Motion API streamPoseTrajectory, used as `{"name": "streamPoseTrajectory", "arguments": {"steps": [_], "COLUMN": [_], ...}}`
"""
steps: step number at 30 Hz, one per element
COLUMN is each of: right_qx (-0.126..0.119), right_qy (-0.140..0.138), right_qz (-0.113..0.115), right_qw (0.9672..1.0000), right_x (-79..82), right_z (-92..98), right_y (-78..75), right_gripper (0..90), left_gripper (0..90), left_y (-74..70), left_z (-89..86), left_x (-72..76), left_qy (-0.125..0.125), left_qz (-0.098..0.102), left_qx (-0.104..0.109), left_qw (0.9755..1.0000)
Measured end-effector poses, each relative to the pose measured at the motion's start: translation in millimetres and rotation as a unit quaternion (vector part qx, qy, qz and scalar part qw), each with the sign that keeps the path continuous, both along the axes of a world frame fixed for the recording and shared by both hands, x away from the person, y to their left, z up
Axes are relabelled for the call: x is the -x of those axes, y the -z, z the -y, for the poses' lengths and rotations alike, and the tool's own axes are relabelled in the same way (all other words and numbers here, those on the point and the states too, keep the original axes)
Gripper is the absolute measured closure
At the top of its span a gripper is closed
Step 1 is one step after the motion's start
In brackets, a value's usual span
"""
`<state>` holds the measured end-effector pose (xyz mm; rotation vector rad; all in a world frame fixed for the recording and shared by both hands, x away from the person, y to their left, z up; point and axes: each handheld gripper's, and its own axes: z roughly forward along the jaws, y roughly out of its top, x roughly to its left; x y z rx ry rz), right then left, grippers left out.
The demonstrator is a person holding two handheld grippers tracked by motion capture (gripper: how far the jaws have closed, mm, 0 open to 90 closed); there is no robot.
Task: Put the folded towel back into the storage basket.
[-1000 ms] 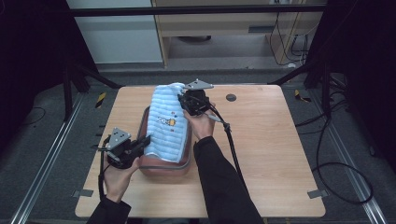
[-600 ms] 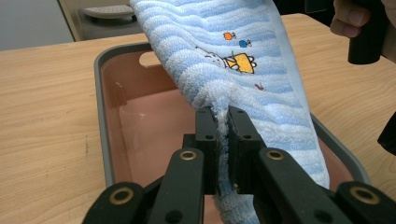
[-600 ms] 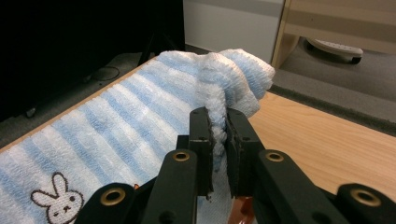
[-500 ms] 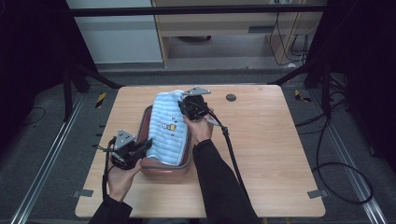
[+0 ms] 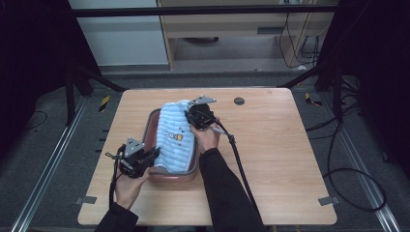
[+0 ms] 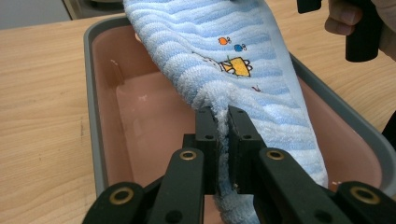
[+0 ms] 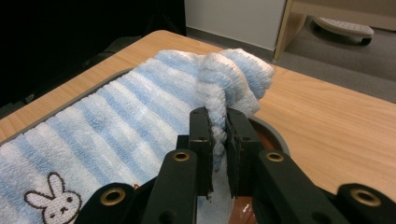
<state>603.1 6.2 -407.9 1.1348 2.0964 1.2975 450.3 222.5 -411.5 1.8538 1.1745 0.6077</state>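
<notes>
A blue and white striped towel (image 5: 176,137) with small cartoon prints stretches over a pink tray with a grey rim (image 5: 151,129) on the wooden table. My left gripper (image 5: 153,154) is shut on the towel's near corner (image 6: 219,121) at the tray's near left. My right gripper (image 5: 192,115) is shut on the bunched far corner (image 7: 219,123), beside the tray's far right rim. In the left gripper view the towel (image 6: 233,60) slopes up from the tray's pink floor (image 6: 144,116) toward the right hand. The towel (image 7: 116,121) lies along the tray rim in the right gripper view.
A small dark round hole (image 5: 239,101) sits in the tabletop beyond the right gripper. The right gripper's cable (image 5: 239,164) trails along the forearm over the table. Bare wood (image 5: 290,154) lies to the right of the tray. Shelving and cables stand past the table's far edge.
My right gripper has sunk toward the tray with the towel's far corner, and the towel now lies lower over the tray. The left gripper has stayed put.
</notes>
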Motion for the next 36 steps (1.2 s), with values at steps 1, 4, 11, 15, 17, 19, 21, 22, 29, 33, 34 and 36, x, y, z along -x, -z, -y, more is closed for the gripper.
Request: {"name": "streamPoseTrajectory", "arguments": {"steps": [1,4,11,15,17,19,21,22,29,33,34,36], "right_qx": [0.000,0.003,0.007,0.011,0.015,0.022,0.029,0.033,0.038,0.033,0.033,0.028], "right_qy": [0.000,-0.001,-0.001,-0.001,-0.003,-0.005,-0.003,-0.003,-0.001,-0.002,-0.002,0.001], "right_qz": [0.000,-0.004,-0.016,-0.018,-0.022,-0.028,-0.033,-0.033,-0.023,-0.008,-0.008,0.003], "right_qw": [1.0000,1.0000,0.9999,0.9998,0.9996,0.9994,0.9990,0.9989,0.9990,0.9994,0.9994,0.9996], "right_x": [0.0,0.2,-0.5,0.0,0.3,0.1,0.2,-0.1,0.8,5.3,5.3,8.2], "right_z": [0.0,-1.5,-2.2,-3.5,-3.8,-4.2,-4.5,-4.2,-2.4,1.6,1.6,6.4], "right_y": [0.0,4.3,16.4,20.9,23.2,25.1,28.5,29.4,27.5,20.5,20.5,15.7], "right_gripper": [82.3,82.3,82.0,81.6,81.3,80.8,78.7,76.5,52.9,46.9,46.9,43.8], "left_gripper": [84.1,84.1,83.8,83.6,83.6,83.4,82.9,81.6,67.5,63.9,62.6,61.0], "left_y": [1.5,5.3,14.3,19.0,19.6,19.9,20.9,21.3,13.4,6.4,6.4,3.5], "left_z": [0.2,1.3,3.0,3.5,3.6,4.0,3.9,3.8,-1.1,-5.3,-5.3,-7.1], "left_x": [-0.1,-0.1,0.2,0.1,0.3,0.7,0.6,0.2,1.9,4.7,4.7,5.7], "left_qy": [0.000,-0.001,-0.004,-0.007,-0.007,-0.008,-0.012,-0.016,-0.027,-0.030,-0.030,-0.030], "left_qz": [-0.002,-0.006,-0.016,-0.021,-0.023,-0.024,-0.028,-0.030,-0.012,-0.002,-0.002,0.002], "left_qx": [-0.004,-0.011,-0.021,-0.027,-0.028,-0.030,-0.036,-0.035,-0.029,-0.017,-0.017,-0.012], "left_qw": [1.0000,0.9999,0.9996,0.9994,0.9993,0.9992,0.9989,0.9988,0.9992,0.9994,0.9994,0.9995]}}
